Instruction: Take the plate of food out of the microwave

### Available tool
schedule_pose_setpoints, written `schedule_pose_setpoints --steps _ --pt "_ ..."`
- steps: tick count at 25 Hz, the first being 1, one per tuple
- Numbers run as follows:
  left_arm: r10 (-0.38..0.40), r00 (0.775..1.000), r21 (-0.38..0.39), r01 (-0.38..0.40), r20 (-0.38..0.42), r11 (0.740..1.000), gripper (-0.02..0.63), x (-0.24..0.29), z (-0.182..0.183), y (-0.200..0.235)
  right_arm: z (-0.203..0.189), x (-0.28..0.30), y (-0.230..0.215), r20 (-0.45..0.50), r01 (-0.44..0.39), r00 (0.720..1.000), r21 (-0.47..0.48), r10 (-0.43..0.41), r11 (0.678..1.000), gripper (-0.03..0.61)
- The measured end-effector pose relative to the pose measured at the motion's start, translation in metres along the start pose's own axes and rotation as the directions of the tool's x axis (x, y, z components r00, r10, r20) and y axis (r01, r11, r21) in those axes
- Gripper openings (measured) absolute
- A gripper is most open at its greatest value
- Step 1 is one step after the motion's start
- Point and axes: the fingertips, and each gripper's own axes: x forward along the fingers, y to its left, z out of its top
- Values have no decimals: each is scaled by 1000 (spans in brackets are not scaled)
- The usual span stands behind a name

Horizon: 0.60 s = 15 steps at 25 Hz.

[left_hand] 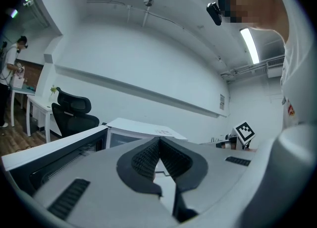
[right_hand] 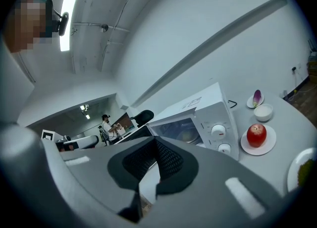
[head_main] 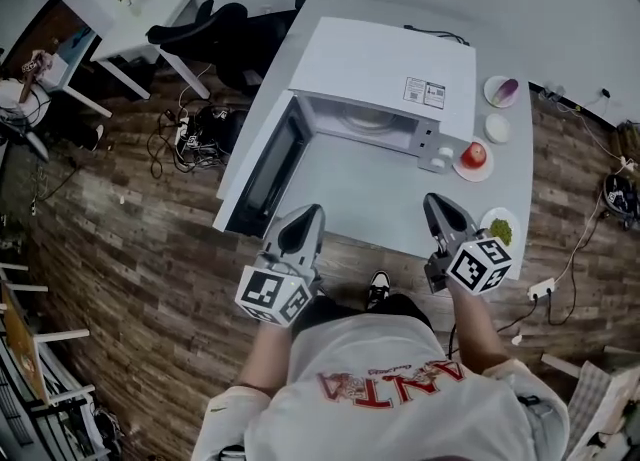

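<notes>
I hold both tools at the near edge of the white table [head_main: 360, 194], in front of the microwave [head_main: 385, 69]. The left gripper [head_main: 303, 213] is clenched with its jaws together and nothing between them, just beside the free end of the open door [head_main: 268, 164]. The right gripper [head_main: 436, 201] is clenched too and grasps nothing. The plate of food [head_main: 368, 121] sits inside the microwave's open cavity, well apart from both tools. To the right of the microwave I see a red apple [head_main: 474, 155] on a saucer and a small white bowl [head_main: 497, 128].
</notes>
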Motion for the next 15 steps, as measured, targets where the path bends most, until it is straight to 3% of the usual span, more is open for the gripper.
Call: schedule_pose_setpoints --steps 4,9,12,14,15 --pt "-15 1000 -14 15 -8 1000 8 8 -4 18 -4 26 1 8 11 1000 67 -11 998 -2" --pt "-47 999 -17 46 -28 999 9 14 -10 41 -11 57 -10 63 52 996 225 -68 973 -2" --pt "-66 997 -23 65 -42 998 9 18 -12 50 -26 82 -19 54 58 995 358 -82 932 -2" --pt "-78 996 -25 77 -50 997 8 20 -17 53 -36 101 -22 54 37 996 459 -69 888 -2" --pt "-83 995 -26 82 -55 996 8 21 -20 53 -43 107 -30 37 66 995 507 -98 859 -2"
